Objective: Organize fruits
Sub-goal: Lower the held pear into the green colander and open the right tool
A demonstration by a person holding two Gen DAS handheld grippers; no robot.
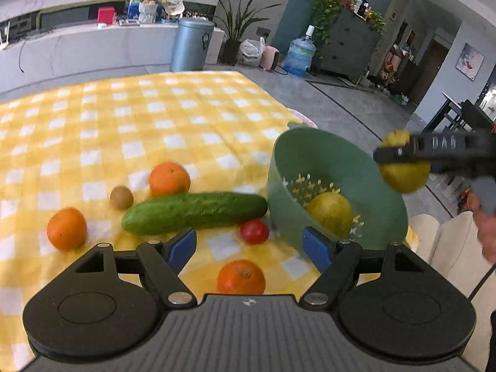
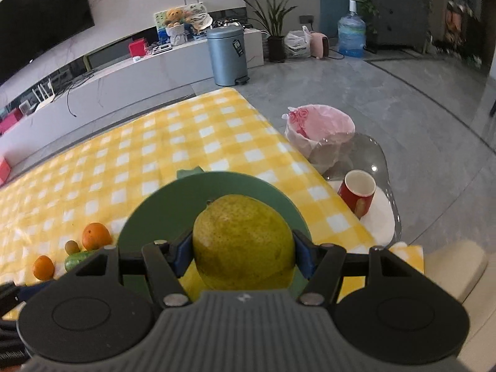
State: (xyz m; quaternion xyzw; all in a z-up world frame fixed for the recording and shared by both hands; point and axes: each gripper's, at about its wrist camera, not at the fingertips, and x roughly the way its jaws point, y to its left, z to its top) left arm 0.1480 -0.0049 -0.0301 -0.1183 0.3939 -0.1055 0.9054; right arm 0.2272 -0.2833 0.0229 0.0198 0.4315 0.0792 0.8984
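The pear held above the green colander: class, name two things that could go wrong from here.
1. The right tool grips the held pear only at its sides; it may slip early.
2. The green colander sits tilted near the table edge, already holding a pear; a drop could tip it.

Pear (image 1: 331,214) in colander (image 1: 347,161)
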